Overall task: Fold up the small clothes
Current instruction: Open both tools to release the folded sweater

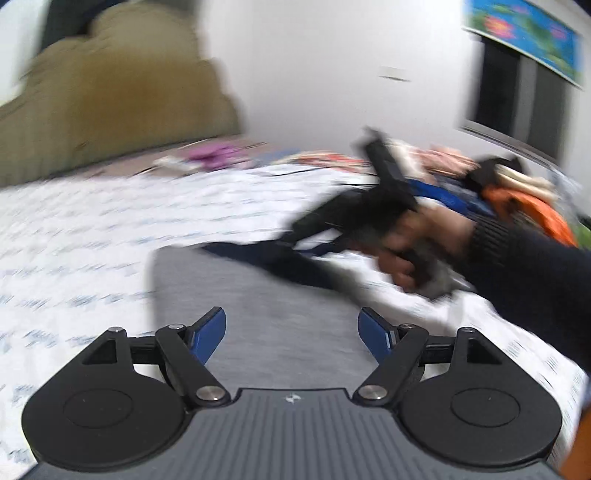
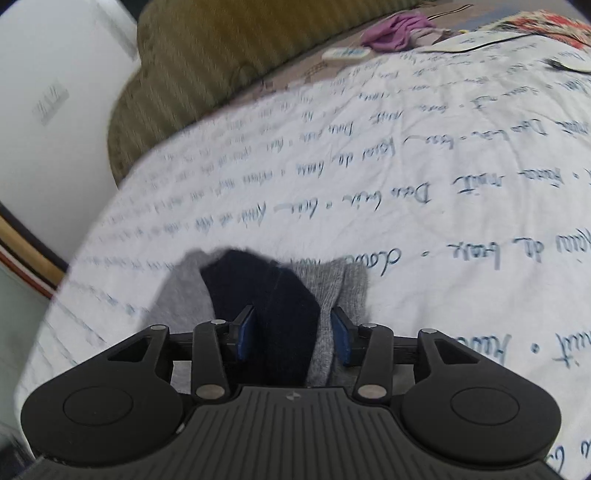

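Note:
A small grey garment (image 1: 266, 314) with a dark navy part lies on the white bedsheet (image 1: 74, 229). My left gripper (image 1: 291, 332) is open and empty, just above the near edge of the grey cloth. In the left wrist view my right gripper (image 1: 306, 225), held by a hand, is blurred over the garment's navy far edge. In the right wrist view my right gripper (image 2: 291, 334) has its blue pads (image 2: 245, 334) closed on a bunch of the navy and grey cloth (image 2: 280, 295).
An olive-green headboard cushion (image 1: 110, 92) stands at the back. A purple cloth (image 2: 399, 29) and a white remote (image 2: 345, 54) lie near it. A pile of coloured clothes (image 1: 517, 195) sits at the right of the bed. The white sheet (image 2: 406, 166) carries blue handwriting print.

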Demonstrator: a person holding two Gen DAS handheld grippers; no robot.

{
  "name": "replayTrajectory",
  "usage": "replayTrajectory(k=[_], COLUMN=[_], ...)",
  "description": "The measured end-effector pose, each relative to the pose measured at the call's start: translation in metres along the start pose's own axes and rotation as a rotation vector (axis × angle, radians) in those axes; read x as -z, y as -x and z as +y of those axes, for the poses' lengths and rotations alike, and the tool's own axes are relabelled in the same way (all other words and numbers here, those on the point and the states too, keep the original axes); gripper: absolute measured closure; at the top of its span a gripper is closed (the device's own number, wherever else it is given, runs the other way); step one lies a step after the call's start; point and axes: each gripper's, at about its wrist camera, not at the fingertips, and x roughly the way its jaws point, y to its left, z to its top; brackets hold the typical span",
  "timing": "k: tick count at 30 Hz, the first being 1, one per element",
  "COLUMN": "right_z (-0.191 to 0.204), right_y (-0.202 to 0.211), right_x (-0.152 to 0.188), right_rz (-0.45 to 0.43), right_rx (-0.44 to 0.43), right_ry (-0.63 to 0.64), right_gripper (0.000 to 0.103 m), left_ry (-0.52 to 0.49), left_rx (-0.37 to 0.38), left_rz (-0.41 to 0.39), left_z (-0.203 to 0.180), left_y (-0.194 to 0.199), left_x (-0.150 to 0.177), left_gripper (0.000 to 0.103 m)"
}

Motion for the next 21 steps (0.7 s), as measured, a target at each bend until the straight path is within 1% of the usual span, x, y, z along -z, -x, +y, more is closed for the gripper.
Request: replayTrajectory(k=[1,2,3,4,6,8,9,10,11,13,14,16,18,20,21], right_z=[0.001,0.004,0.005,0.001,-0.018,-0.027,-0.029,-0.029,-0.031,-0.035,-0.04,-0.049,-0.055,-0.061,-0.06], right_y=[0.0,0.004,0.009,0.014,0.015,0.01,0.011,0.014,0.021,0.036,0.042,0.045,0.043,0.038,0.034], right_x=[0.002,0.003,0.003,0.003,0.003,0.011,0.015,0.019,0.022,0.028,0.03,0.033,0.035,0.034,0.034], right_rz=[0.001,-0.02,-0.053,-0.077,-0.08,-0.06,-0.063,-0.076,-0.095,-0.136,-0.154,-0.146,-0.133,-0.13,-0.129], right_rx=[-0.011,-0.022,-0.012,-0.006,-0.008,-0.01,-0.027,-0.049,-0.066,-0.09,-0.094,-0.062,-0.011,-0.013,-0.014], right_ry=[0.013,0.03,0.047,0.033,-0.045,-0.072,-0.092,-0.114,-0.133,-0.157,-0.169,-0.179,-0.183,-0.193,-0.192], right_gripper=[0.087,0.087,0.088,0.088,0.088,0.088,0.083,0.072,0.069,0.057,0.054,0.053,0.055,0.055,0.053], left_ry=[0.044,0.089,0.13,0.164,0.225,0.275,0.313,0.36,0.416,0.536,0.582,0.651,0.693,0.709,0.712], left_rx=[-0.029,-0.048,-0.056,-0.065,-0.081,-0.092,-0.095,-0.089,-0.073,-0.012,0.03,0.064,0.089,0.073,0.095], left_rz=[0.01,0.016,0.015,0.008,-0.002,-0.006,-0.012,-0.016,-0.009,0.031,0.063,0.112,0.162,0.211,0.24], left_z=[0.01,0.02,0.03,0.038,0.054,0.07,0.079,0.089,0.101,0.122,0.133,0.143,0.151,0.156,0.156], left_y=[-0.003,-0.004,-0.002,0.0,-0.005,-0.015,-0.021,-0.028,-0.033,-0.054,-0.069,-0.096,-0.122,-0.145,-0.154], left_x=[-0.004,-0.006,-0.007,-0.008,-0.008,-0.011,-0.016,-0.02,-0.024,-0.031,-0.035,-0.04,-0.043,-0.042,-0.041], left_gripper=[0.024,0.024,0.024,0.023,0.02,0.02,0.02,0.02,0.02,0.02,0.02,0.02,0.02,0.02,0.02])
